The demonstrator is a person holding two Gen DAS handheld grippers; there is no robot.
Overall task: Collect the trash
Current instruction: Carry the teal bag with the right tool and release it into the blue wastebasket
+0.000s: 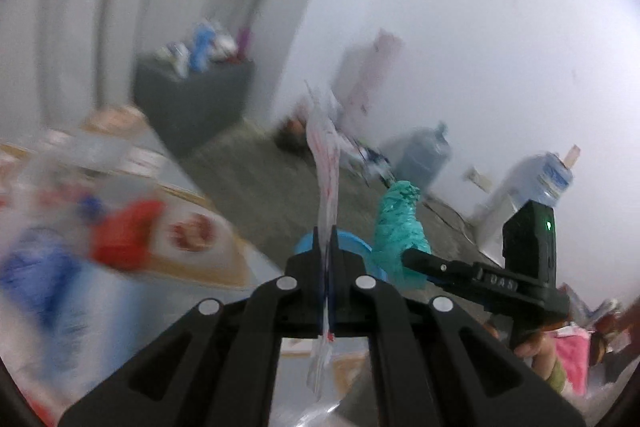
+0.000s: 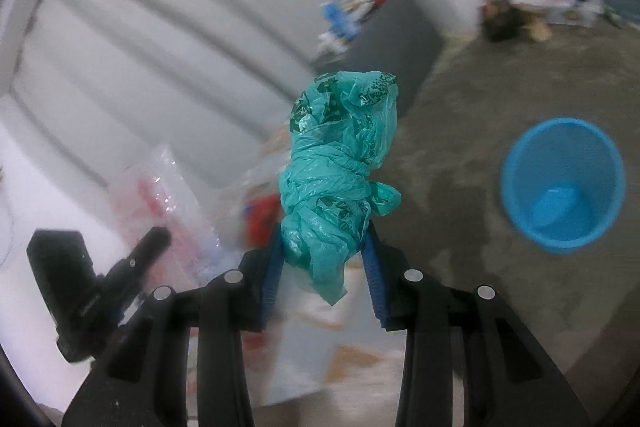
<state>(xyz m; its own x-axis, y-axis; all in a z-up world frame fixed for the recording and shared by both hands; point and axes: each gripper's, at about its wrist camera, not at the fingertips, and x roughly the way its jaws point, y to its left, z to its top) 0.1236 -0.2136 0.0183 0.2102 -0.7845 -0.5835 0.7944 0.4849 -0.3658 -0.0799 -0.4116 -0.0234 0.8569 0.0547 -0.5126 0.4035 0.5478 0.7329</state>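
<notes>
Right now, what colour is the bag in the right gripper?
Teal green with darker green print; the bag shows best in the right wrist view.

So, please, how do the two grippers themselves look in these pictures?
Both grippers are black plastic linkages with round silver pivot pins. The right gripper has ribbed blue pads inside its fingers. Seen from the left gripper, it carries a boxy black module with a small green light.

Both wrist fisheyes look forward and downward along their own fingers, sharing the round blue plastic bin (image 2: 562, 185) on the grey floor (image 2: 460, 131).
</notes>
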